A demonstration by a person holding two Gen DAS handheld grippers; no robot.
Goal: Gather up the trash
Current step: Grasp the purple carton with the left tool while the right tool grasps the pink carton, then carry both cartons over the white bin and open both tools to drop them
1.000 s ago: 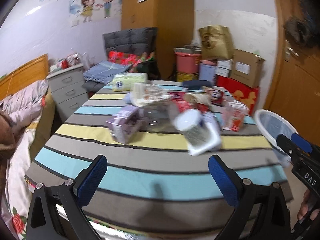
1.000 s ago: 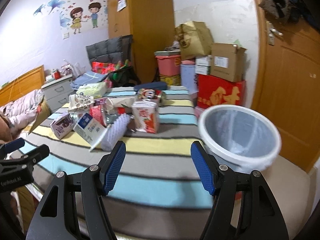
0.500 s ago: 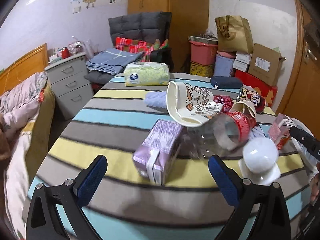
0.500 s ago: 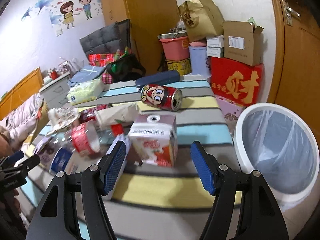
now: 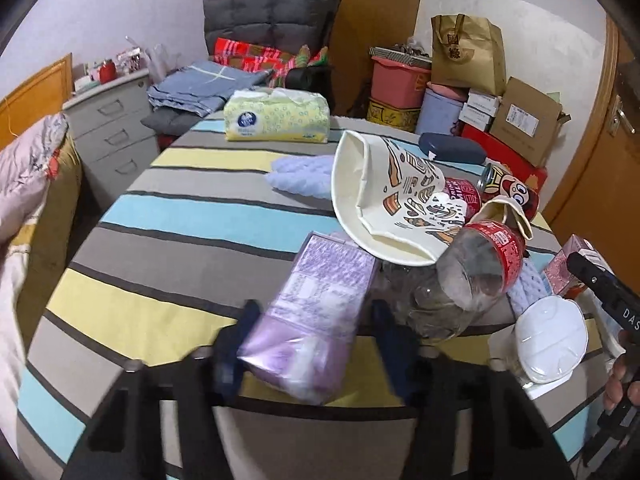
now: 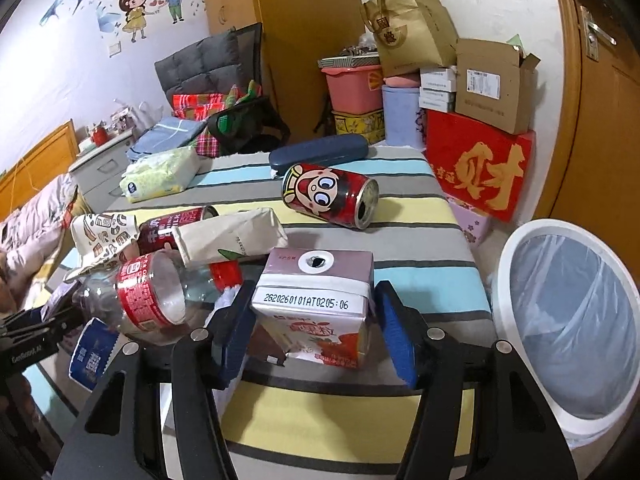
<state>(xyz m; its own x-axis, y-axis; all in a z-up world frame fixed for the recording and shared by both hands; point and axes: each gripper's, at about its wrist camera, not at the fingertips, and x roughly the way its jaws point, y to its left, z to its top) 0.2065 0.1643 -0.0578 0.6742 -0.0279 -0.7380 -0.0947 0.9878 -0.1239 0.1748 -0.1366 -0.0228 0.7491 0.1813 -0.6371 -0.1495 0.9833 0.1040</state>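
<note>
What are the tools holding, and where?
Cannot tell. Both have just been closing across a carton's sides: left tool the purple carton, right tool the pink carton.

Both tongs angled down, closing

The left black tongs with blue pads point(image 5: 312, 344) have just been narrowing, blurred; the right tongs point(image 6: 314, 338) have just been closing slightly, pads apart. Fingers point(image 5: 622, 380) show at the edge.

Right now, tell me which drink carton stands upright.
The pink strawberry carton between the right gripper's fingers stands upright; the purple carton lies on its side.
</note>
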